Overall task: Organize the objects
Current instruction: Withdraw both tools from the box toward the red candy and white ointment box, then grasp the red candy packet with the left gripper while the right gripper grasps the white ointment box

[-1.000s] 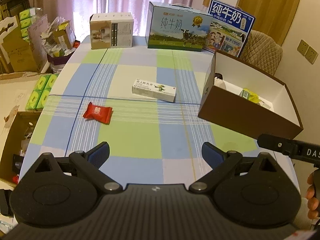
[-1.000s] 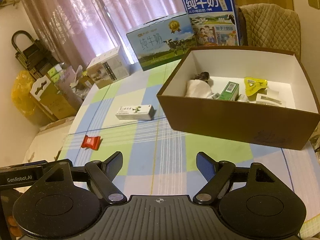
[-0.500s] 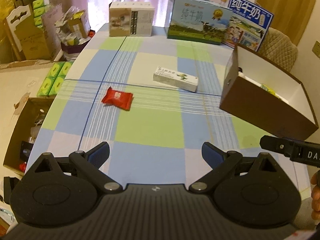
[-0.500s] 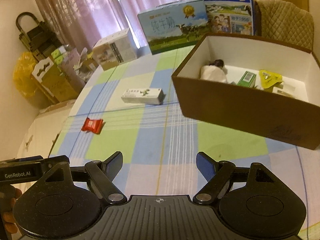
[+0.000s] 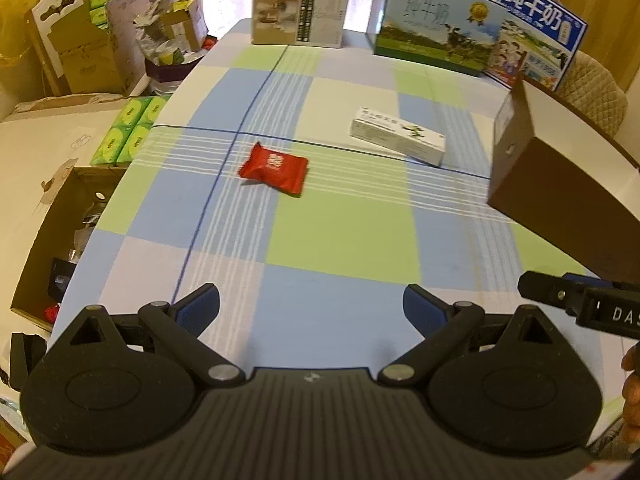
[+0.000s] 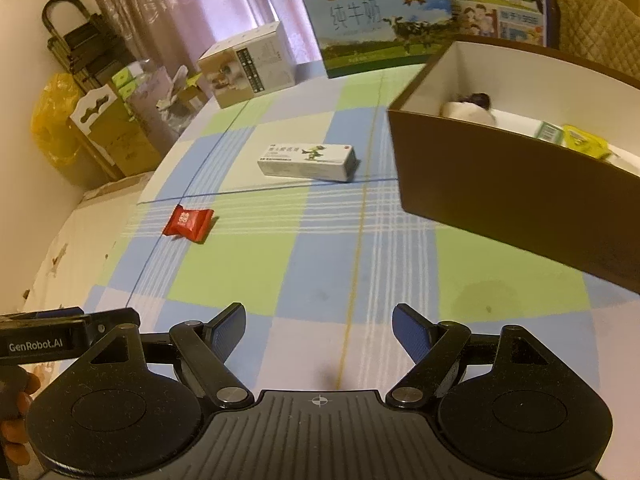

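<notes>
The left tongs (image 5: 311, 307) are wide open and hold nothing. The right tongs (image 6: 319, 323) are wide open and empty too. Both hang over the near end of the counter (image 5: 344, 240).

A red packet (image 5: 274, 167) lies flat ahead of the left tongs. A white carton (image 5: 397, 141) lies farther on, near the brown box (image 6: 516, 184). The box already has a few small things in it.

The packet looks like the next pick. It is thin and soft, so the left tongs should go low, put one finger on each side, and close gently. Then lift it well over the box wall before letting go.
</notes>
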The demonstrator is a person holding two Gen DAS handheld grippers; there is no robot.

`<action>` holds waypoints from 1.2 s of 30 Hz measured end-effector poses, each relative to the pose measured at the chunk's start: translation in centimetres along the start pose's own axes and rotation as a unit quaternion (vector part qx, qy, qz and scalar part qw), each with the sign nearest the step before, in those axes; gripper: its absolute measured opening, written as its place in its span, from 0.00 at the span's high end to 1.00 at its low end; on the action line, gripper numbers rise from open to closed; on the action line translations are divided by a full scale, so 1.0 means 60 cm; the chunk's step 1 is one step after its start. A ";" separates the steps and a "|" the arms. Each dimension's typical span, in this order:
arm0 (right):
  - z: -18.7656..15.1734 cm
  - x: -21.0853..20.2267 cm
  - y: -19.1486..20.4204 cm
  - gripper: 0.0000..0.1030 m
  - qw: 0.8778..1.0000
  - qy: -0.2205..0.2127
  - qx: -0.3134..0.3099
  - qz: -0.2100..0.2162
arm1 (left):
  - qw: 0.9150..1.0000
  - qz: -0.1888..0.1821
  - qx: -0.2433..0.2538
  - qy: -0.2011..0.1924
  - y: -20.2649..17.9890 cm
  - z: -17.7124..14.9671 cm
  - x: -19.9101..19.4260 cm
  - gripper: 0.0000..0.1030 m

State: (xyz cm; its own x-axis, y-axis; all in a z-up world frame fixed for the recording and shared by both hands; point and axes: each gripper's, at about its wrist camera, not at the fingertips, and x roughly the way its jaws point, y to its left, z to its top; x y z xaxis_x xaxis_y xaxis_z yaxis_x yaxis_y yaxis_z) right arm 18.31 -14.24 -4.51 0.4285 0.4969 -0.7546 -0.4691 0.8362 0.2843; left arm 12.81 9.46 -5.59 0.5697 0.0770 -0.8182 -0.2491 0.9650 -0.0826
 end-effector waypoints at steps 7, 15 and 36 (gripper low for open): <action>0.033 0.057 0.021 0.25 0.999 -0.020 -0.029 -0.003 | 0.999 0.019 -0.022 -0.022 0.033 0.028 0.035 0.07; 0.099 0.133 0.052 0.25 0.997 -0.049 -0.068 0.005 | 0.996 0.045 -0.062 -0.036 0.039 0.089 0.104 0.06; 0.234 0.315 0.050 0.25 0.996 -0.049 -0.071 -0.035 | 0.983 0.111 -0.143 -0.019 0.076 0.176 0.250 0.07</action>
State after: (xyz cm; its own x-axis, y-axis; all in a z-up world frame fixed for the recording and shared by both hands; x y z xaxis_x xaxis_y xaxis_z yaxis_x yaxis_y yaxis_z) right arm 35.85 0.93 -9.65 0.5339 0.4641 -0.7068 -0.5366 0.8320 0.1409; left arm 28.47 17.69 -12.25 0.5038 0.2918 -0.8130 -0.5771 0.8140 -0.0655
